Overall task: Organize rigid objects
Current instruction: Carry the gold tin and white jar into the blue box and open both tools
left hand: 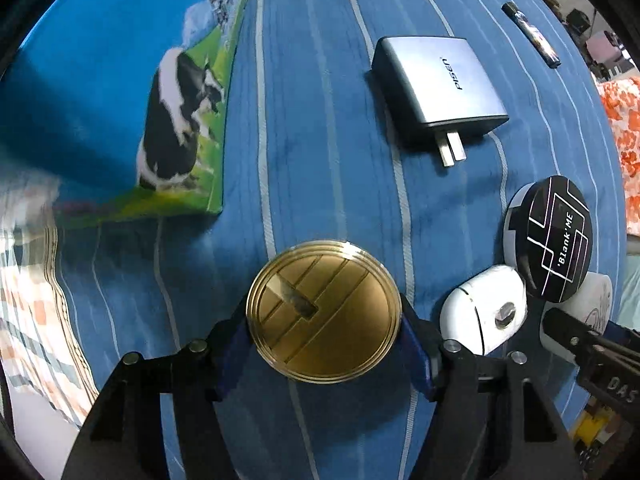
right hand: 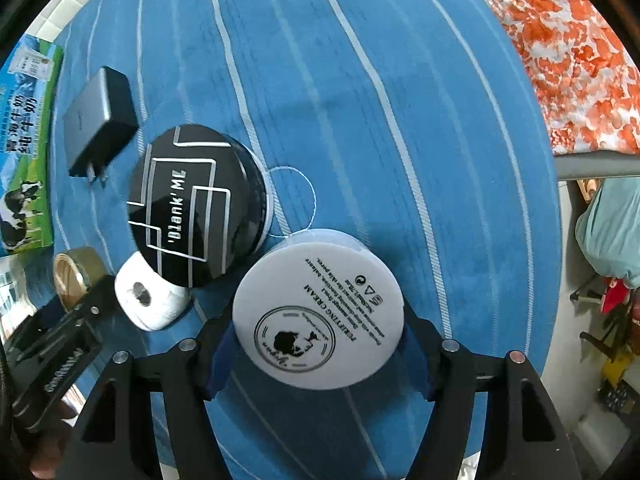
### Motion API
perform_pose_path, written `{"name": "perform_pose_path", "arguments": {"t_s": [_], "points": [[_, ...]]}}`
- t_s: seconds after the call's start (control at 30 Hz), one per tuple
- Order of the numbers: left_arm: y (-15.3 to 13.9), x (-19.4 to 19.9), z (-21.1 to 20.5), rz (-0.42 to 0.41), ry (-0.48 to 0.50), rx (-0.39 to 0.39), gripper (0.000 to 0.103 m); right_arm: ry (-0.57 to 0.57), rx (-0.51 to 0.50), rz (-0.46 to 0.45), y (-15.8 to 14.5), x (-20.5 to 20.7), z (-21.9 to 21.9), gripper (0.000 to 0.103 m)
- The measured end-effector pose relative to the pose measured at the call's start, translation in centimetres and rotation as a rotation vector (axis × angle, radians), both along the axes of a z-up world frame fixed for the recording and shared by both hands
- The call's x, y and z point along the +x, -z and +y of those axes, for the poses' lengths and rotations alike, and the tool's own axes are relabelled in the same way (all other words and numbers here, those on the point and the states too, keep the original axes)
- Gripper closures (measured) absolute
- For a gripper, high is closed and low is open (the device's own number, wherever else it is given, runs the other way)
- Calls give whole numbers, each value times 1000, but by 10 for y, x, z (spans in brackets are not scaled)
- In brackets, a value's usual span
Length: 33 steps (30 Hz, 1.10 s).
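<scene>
My left gripper (left hand: 324,332) is shut on a round gold lid (left hand: 323,311), which its blue-padded fingers clamp from both sides just above the blue striped cloth (left hand: 320,120). To its right lie a white earbud case (left hand: 482,307) and a black round "Blank ME" compact (left hand: 554,238). My right gripper (right hand: 318,330) is shut on a white round cream jar (right hand: 318,316) with black print on its face. In the right wrist view the black compact (right hand: 196,204), the white earbud case (right hand: 150,300) and the gold lid (right hand: 74,276) sit to the left.
A silver-grey wall charger (left hand: 438,88) lies further ahead with its prongs toward me, and a thin black pen-like stick (left hand: 530,34) lies beyond it. A milk carton with a cow picture (left hand: 120,100) lies at the left. Orange-and-white fabric (right hand: 560,56) borders the cloth on the right.
</scene>
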State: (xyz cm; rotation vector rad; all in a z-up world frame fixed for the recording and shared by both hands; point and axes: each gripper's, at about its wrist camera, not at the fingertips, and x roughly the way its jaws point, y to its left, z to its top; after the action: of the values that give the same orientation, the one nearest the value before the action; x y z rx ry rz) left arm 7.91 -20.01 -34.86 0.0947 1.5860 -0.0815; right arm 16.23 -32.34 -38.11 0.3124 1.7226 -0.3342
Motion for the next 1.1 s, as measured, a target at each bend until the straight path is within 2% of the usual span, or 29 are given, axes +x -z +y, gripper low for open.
{"name": "perform_pose_path", "arguments": {"t_s": [0.27,0.53,0.7,0.87,1.0,1.1], "points": [[-10,31,2,-18,24,13,41,-43,-57,-21,-5,-8,17,33],[-53,3,-4,-85,68,-22,41,-72,-66,-58,-29,-34,35,33],[-91,-9,2,-138,97,-47,41,-108,-53,-124,-71,-38,58,33],[-128,-13,16,-196,91,-76,41,-160,-71,-248,-129,-31,95,33],[-171,-10,47,-277,63,-82,41,-210,-55,-343,-173,-16,126,33],[-189,2,68,-323,38,-86,41,-264,-65,-420,-205,0,156,33]]}}
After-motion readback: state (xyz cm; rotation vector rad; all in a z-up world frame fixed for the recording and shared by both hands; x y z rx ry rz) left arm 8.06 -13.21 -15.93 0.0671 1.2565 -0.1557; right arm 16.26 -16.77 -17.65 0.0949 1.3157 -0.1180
